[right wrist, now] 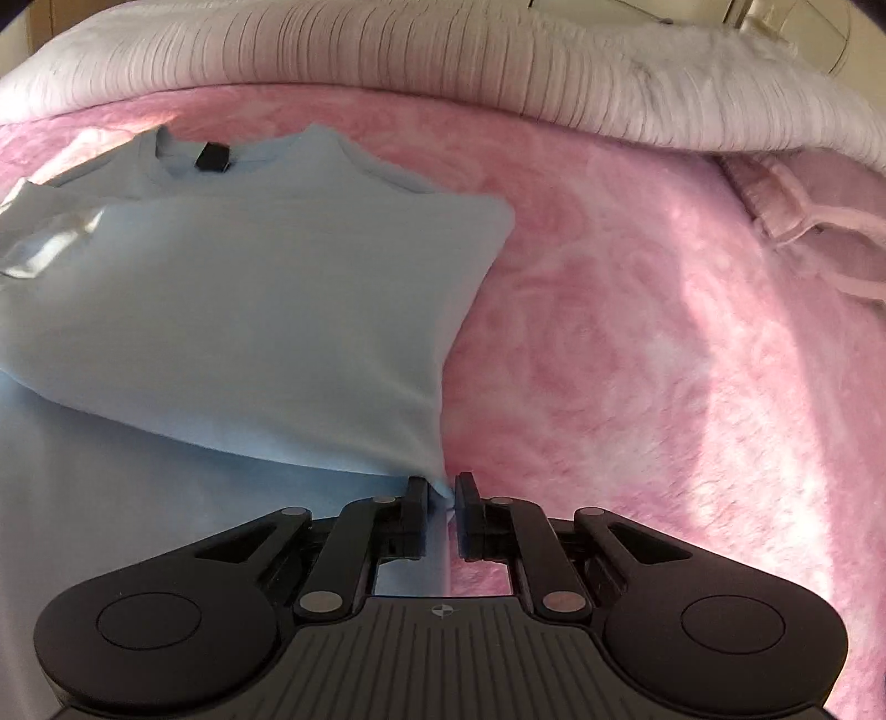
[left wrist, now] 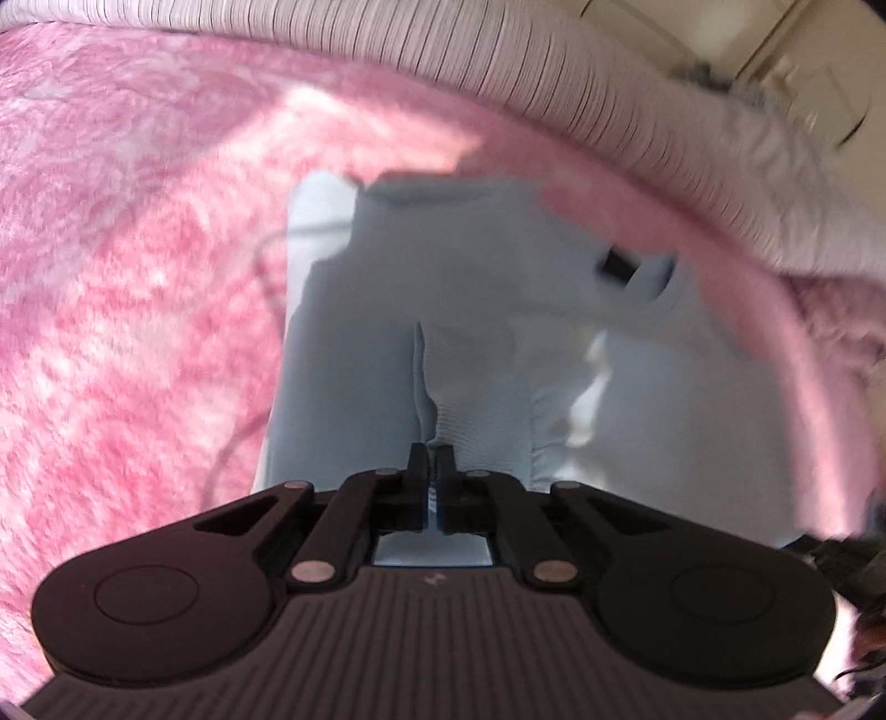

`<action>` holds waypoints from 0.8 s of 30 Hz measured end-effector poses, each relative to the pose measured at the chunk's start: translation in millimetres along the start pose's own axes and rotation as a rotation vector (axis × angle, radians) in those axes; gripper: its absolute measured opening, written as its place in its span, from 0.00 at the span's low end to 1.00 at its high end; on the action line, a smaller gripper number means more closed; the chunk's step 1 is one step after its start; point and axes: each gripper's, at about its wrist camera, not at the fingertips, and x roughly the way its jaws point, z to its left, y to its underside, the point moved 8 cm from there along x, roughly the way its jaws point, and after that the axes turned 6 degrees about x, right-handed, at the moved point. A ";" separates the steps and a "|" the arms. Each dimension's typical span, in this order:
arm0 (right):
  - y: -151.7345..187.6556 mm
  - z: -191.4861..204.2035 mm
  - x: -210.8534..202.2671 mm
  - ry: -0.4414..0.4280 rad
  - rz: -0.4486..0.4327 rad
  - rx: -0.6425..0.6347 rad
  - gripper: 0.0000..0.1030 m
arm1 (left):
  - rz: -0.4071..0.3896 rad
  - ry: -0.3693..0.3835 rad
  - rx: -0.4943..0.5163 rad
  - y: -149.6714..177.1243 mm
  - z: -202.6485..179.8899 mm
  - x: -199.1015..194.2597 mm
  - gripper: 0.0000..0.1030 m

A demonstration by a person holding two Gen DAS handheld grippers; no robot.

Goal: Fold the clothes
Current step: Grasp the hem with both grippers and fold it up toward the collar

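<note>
Right, your left gripper point(left wrist: 432, 457) is pinched tight on the light blue sweatshirt point(left wrist: 443, 310), fabric bunched between its closed fingers. Your right gripper point(right wrist: 442, 487) is nearly closed too, clamping the sweatshirt's point(right wrist: 249, 288) corner, cloth pulled taut from it. That sweatshirt lies on the pink blanket point(right wrist: 664, 360), black neck label point(right wrist: 212, 157) at the far end, with a white ribbed cover point(right wrist: 387, 50) beyond.

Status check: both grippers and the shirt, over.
Left gripper shut on light blue shirt. Right gripper shut on its edge. Shirt partly folded on pink blanket. Nothing in the way.
</note>
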 end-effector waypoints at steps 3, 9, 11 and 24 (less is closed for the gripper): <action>-2.2 9.2 -1.6 0.004 0.009 -0.086 0.10 | -0.008 -0.010 -0.023 1.5 2.1 -4.4 0.01; -8.2 -1.3 -26.5 -0.045 0.025 -0.039 0.15 | -0.063 -0.081 -0.048 -11.5 7.3 -34.0 0.02; -17.0 -4.1 -36.7 -0.082 0.005 0.015 0.16 | -0.078 -0.083 -0.001 -19.4 -2.6 -37.6 0.02; -29.0 7.0 11.4 -0.140 0.049 0.123 0.21 | -0.010 -0.088 0.232 -14.7 -48.8 -0.9 0.17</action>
